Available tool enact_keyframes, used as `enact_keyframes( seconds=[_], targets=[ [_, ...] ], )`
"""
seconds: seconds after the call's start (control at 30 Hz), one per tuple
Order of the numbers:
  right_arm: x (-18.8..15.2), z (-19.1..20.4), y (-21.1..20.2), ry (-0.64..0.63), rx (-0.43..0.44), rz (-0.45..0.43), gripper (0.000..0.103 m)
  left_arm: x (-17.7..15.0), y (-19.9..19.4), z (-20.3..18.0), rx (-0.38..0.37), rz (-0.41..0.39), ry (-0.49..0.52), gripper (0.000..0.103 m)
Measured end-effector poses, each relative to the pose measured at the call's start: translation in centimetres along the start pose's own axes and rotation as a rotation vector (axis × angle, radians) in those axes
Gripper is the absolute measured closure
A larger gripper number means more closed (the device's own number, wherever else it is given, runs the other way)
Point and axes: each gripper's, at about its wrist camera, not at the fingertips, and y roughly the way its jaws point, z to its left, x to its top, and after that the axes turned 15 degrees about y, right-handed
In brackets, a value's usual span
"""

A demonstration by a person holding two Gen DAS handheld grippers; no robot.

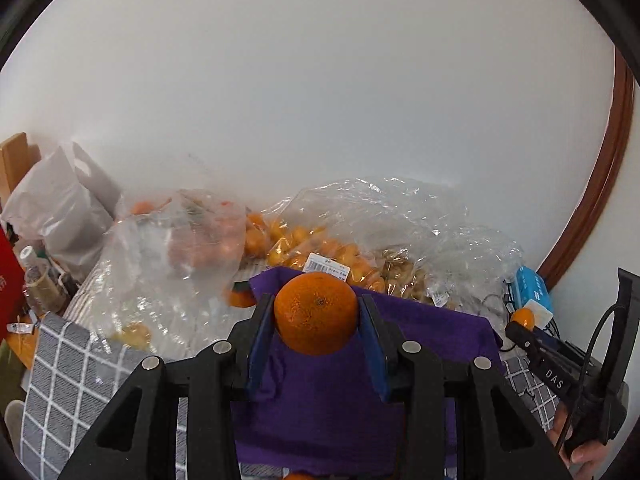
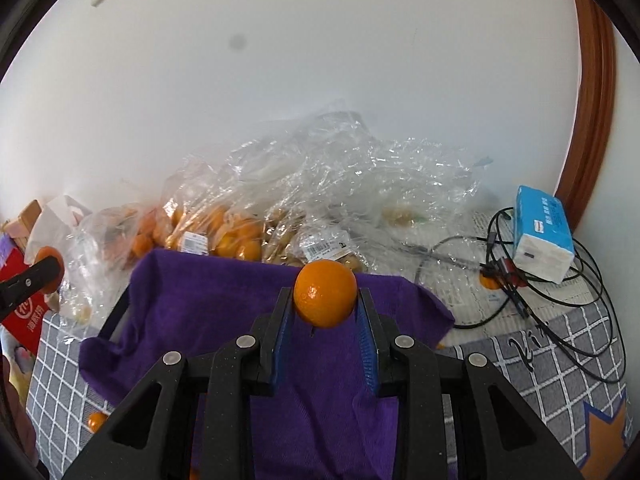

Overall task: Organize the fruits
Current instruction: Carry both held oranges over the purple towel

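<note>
Each gripper — left, right — clamps its own orange above a purple cloth, bagged fruit behind.

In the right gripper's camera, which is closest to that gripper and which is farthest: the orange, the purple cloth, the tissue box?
1. The orange: nearest, pinched between the right gripper fingers.
2. The purple cloth: just below and behind the orange, spread under the gripper.
3. The tissue box: farthest, off to the right by the cables near the wall.
</note>
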Motion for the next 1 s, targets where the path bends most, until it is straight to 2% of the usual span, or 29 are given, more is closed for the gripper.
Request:
enact_keyframes(
  seconds=[0.13,0.27,0.37,0.5,1.0],
  targets=[
    [-0.2,-0.5,1.9,-0.006,-0.018,0.041,0.072,0.0,2.7,-0.7,0.007,0.015,0.022,0.063],
    [-0.6,-0.9,3.3,-0.029,-0.046,0.069,0.072,-1.1,5.2,-1.0,-0.02,0.062,0.024,0.063],
    [-1.1,-1.2,4.4,-0.041,-0.065,0.095,0.072,-1.8,7.2,-1.4,-0.002,0.122,0.055,0.063],
    [-1.6,-1.7,6.0,-0.001,-0.057,0.153,0.072,-2.6,8.3,-1.2,-0.001,0.156,0.06,0.063],
    [-3.6,-1.5,9.2,-0.05,-0.119,0.25,0.072,-3.5,10.3,-1.8,-0.002,0.249,0.103,0.063]
  ],
)
